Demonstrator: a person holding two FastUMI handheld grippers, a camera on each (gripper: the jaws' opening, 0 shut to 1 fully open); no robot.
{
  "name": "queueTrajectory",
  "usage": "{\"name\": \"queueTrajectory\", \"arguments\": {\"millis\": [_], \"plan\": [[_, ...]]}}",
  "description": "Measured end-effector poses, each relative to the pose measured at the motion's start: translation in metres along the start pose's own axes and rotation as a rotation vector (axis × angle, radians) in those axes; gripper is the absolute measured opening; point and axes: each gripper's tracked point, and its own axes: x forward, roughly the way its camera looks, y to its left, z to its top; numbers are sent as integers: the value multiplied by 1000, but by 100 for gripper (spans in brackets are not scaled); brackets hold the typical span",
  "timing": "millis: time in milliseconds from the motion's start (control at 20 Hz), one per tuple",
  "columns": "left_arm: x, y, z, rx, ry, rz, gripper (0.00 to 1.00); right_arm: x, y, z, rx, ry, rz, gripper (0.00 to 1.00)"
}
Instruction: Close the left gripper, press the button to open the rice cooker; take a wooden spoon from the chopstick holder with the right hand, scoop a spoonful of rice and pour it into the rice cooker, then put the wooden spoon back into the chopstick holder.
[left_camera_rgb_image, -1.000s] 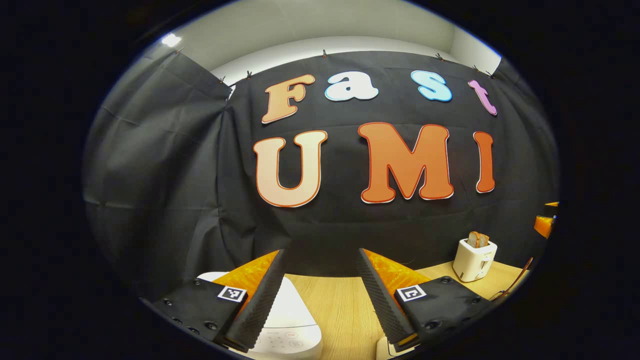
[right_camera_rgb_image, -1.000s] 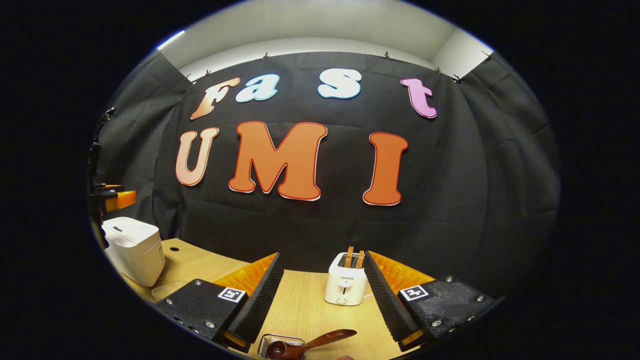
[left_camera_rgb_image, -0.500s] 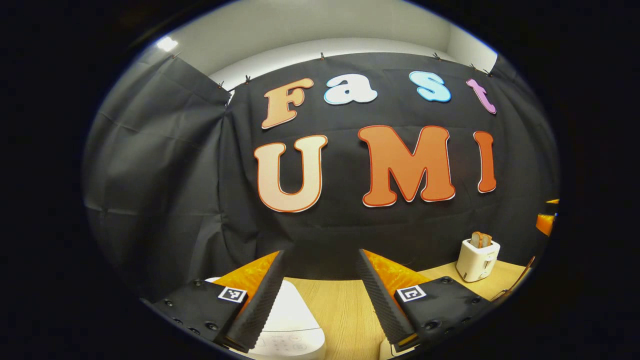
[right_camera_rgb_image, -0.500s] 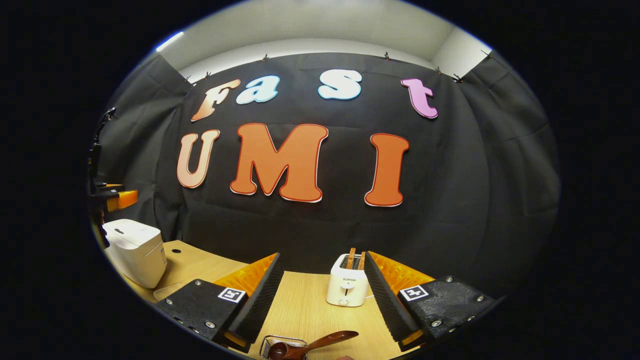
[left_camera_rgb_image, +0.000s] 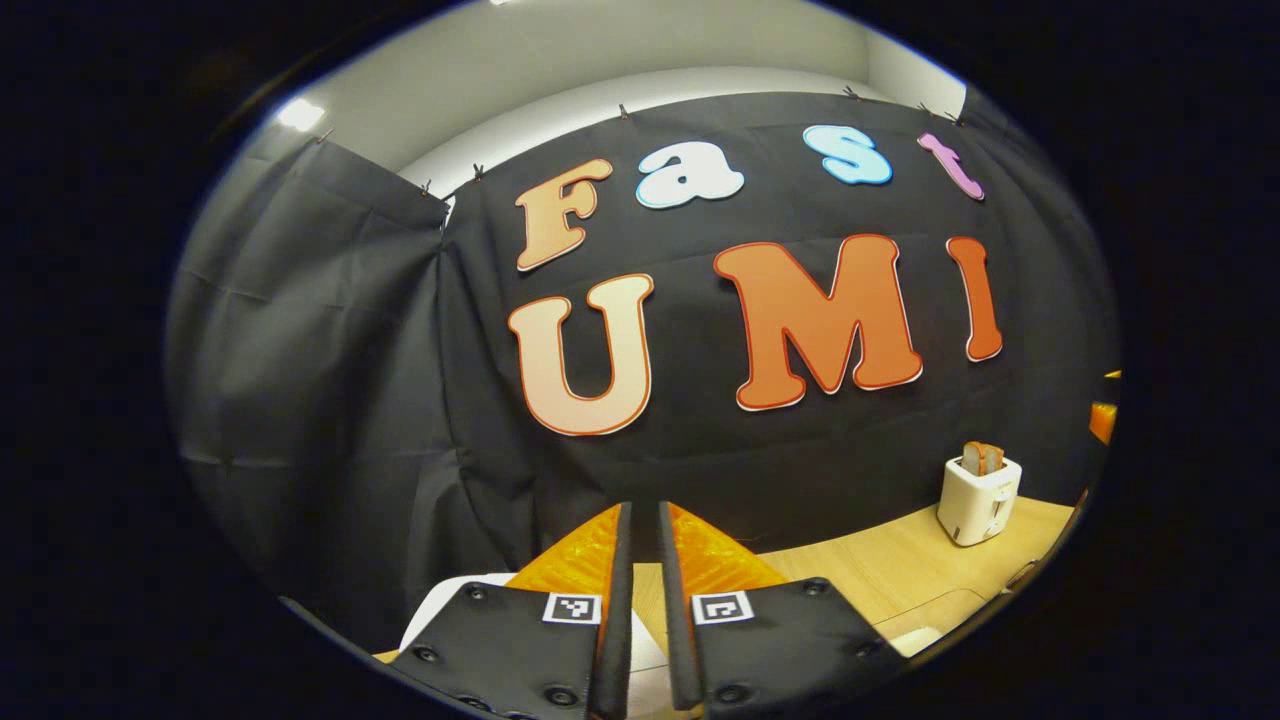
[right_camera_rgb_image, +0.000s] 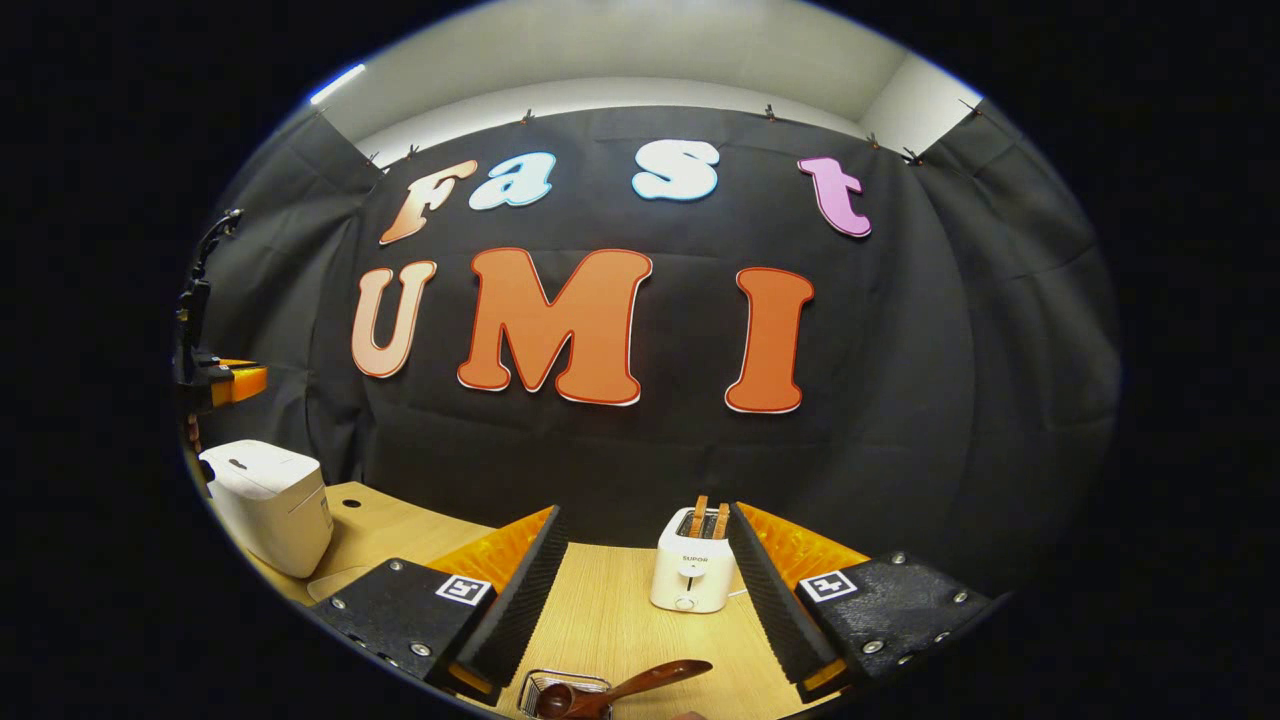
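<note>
Cooker (right_camera_rgb_image: 268, 505) white, boxy, lid down flat.

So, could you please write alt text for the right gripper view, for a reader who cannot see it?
The right gripper is open above a wooden table, its fingers apart around a white toaster farther back. Below, a wooden spoon rests in a wire chopstick holder. A closed white rice cooker stands far left.

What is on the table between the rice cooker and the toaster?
In the right gripper view, bare wooden table runs from the rice cooker towards the toaster, partly hidden by the right gripper.
</note>
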Motion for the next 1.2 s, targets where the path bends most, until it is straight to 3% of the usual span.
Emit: {"name": "queueTrajectory", "arguments": {"millis": [50, 100, 200, 250, 400, 700, 750, 900, 950, 1000, 1200], "plan": [[-3, 1, 3, 3, 4, -9, 15, -1, -1, 0, 3, 1, 0, 96], [2, 10, 1, 0, 2, 32, 14, -2, -2, 1, 6, 1, 0, 96], [5, 24, 1, -5, 36, 49, 4, -2, -7, 2, 9, 2, -7, 96], [7, 31, 0, -9, 55, 64, 4, -2, -9, 1, 12, 4, -9, 92], [13, 60, -6, 0, 121, 133, 4, 0, -13, 0, 19, 15, -17, 96], [17, 77, -48, -55, 328, 128, 4, 1, -9, 10, 44, 12, 7, 96], [17, 77, -55, -71, 357, 115, 4, 0, -8, 10, 42, 9, 10, 92], [14, 72, -84, -125, 452, 76, 4, 1, -7, 5, 41, 25, 17, 96], [14, 72, -92, -140, 479, 68, 4, 2, -5, 4, 37, 29, 19, 92], [11, 71, -101, -151, 506, 67, 4, 3, -4, 3, 31, 32, 18, 96], [2, 71, -127, -215, 567, 64, 6, 2, -5, -3, -10, 36, 2, 96]]}}
